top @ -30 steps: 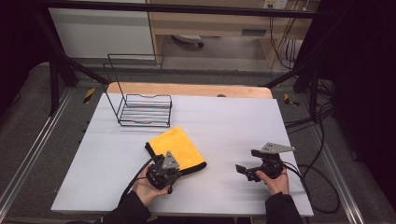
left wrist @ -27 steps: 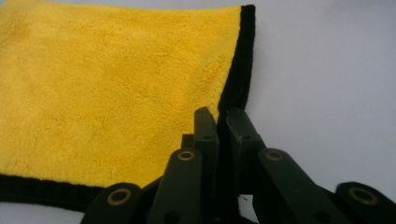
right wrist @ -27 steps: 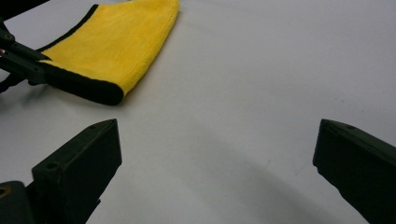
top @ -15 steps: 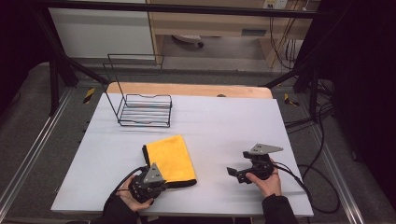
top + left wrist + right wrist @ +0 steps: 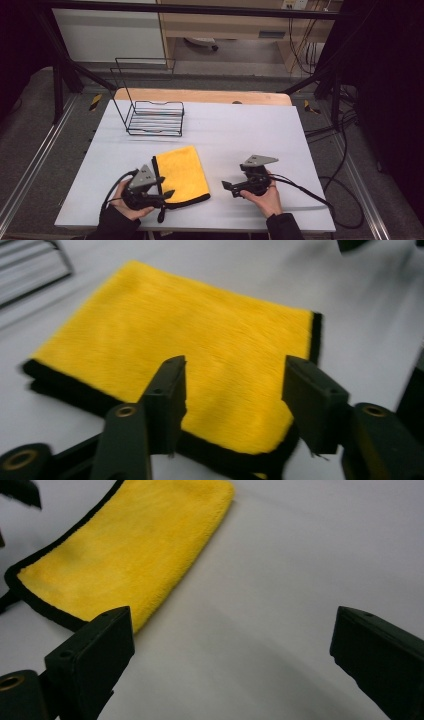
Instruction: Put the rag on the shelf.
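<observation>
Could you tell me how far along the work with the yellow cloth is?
Early, it seems. The cloth lies folded flat on the table, apart from the wire rack. In hand: the left gripper is open with its jaws over the cloth's near edge; the right gripper is open over bare table beside it. Gripping and whatever follows remain to be done.

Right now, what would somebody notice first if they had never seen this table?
The bright yellow cloth with its black edging jumps out, lying flat near the front of the white table. The left tongs sit open at the cloth's near edge, and the right tongs are open over bare table beside it. A black wire rack stands at the far left.
</observation>
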Demonstrator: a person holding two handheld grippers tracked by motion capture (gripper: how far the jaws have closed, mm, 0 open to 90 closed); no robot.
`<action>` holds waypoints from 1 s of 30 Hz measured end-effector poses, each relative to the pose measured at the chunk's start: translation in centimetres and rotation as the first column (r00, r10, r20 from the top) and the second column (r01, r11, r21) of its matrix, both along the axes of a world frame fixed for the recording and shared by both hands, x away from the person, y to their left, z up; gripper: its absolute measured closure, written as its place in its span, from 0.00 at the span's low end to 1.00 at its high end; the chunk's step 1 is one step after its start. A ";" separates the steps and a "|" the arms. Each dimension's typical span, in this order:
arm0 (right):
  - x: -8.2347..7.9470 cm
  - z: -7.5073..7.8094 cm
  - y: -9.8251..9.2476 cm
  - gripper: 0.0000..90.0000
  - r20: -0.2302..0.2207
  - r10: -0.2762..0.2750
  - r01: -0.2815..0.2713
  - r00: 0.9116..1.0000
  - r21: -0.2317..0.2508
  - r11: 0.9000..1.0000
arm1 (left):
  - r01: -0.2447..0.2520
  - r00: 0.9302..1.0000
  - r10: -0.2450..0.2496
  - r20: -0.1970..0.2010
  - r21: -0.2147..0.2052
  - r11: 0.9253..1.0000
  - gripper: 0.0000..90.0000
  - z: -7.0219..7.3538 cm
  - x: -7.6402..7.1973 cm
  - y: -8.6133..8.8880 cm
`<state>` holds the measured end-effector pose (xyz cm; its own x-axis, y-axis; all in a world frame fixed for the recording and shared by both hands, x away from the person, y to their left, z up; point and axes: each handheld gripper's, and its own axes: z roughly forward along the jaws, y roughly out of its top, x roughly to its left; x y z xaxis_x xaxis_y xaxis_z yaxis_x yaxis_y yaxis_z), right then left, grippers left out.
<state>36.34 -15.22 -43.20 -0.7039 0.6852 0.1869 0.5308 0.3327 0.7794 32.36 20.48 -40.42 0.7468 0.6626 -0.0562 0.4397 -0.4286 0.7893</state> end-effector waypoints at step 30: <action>-0.9 -1.7 6.8 0.94 -0.172 0.042 -0.042 0.984 0.003 0.999 | -0.312 0.944 0.301 -0.133 -0.071 0.947 0.27 -2.9 8.3 4.6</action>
